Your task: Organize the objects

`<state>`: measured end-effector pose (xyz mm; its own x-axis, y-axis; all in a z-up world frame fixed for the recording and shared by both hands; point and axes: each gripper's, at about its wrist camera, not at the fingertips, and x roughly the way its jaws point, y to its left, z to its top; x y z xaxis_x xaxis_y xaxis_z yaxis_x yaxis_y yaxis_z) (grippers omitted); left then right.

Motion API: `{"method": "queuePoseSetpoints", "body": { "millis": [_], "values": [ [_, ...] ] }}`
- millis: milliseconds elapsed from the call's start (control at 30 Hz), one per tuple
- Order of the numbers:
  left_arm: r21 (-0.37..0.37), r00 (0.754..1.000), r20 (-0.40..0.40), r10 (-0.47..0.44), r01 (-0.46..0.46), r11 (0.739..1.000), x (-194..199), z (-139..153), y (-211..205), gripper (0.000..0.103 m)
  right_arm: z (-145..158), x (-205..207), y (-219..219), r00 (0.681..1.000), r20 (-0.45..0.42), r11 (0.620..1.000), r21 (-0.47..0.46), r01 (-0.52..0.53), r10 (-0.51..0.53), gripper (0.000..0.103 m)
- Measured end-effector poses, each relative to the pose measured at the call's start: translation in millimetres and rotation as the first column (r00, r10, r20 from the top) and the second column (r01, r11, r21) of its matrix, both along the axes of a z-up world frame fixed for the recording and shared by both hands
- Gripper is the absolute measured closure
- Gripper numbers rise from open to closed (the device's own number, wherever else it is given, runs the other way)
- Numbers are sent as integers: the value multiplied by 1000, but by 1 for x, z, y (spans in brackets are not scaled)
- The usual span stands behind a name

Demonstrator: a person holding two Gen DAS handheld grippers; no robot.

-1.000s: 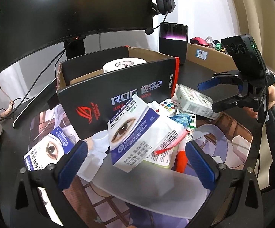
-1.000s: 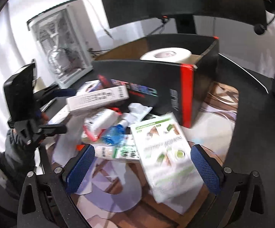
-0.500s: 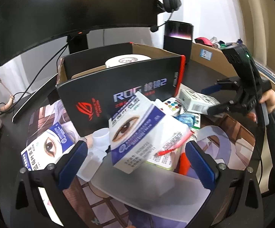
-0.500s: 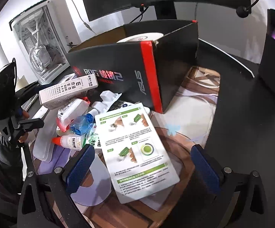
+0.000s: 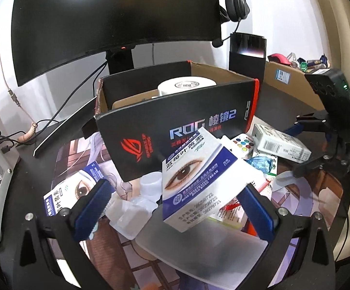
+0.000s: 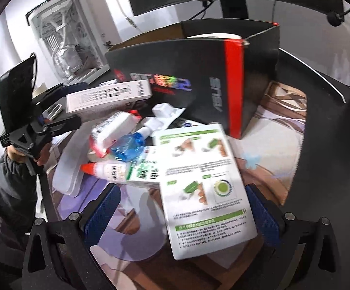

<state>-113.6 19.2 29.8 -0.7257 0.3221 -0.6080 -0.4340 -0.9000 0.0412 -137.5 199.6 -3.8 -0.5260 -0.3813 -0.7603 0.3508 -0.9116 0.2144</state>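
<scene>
A black ROG carton stands open on the desk mat with a white paper roll inside. In front of it lies a heap of small items. My left gripper is open, and a tilted blue-and-white eye-cream box rests on the heap between its blue pads without being clamped. My right gripper is open too, low over a white box with green pictures that lies flat between its pads. From the left wrist view the right gripper sits at that same box.
The heap holds a blue spray bottle, an orange-capped glue bottle, a paint palette and a frosted plastic lid. A second eye-cream box lies left. A monitor, a black speaker and a white PC case stand behind.
My right gripper has dropped and come closer to the green-and-white box, which now fills more of its view. The left gripper has crept slightly forward over the eye-cream box.
</scene>
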Motion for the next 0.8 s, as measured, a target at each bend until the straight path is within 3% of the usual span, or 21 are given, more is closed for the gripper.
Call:
{"method": "queuePoseSetpoints", "body": {
  "millis": [333,500,567,733,800],
  "values": [
    [-20,998,-34,-44,44,999,6,0,9,1,-1,0,-6,1000,2,1000,13,10,-10,0],
    [-44,997,-34,-66,65,997,9,-1,14,13,2,0,-2,999,-25,1000,1,29,-29,2],
    [-48,997,-25,-71,69,996,8,-2,15,27,4,0,-2,999,-33,999,-6,32,-32,5],
    [-37,996,-10,-89,89,995,9,-3,15,43,3,0,-2,999,-28,1000,10,29,-29,25],
    [-34,995,-7,-99,99,995,10,-3,15,50,2,-1,-3,999,-26,1000,10,27,-27,38]
  ]
}}
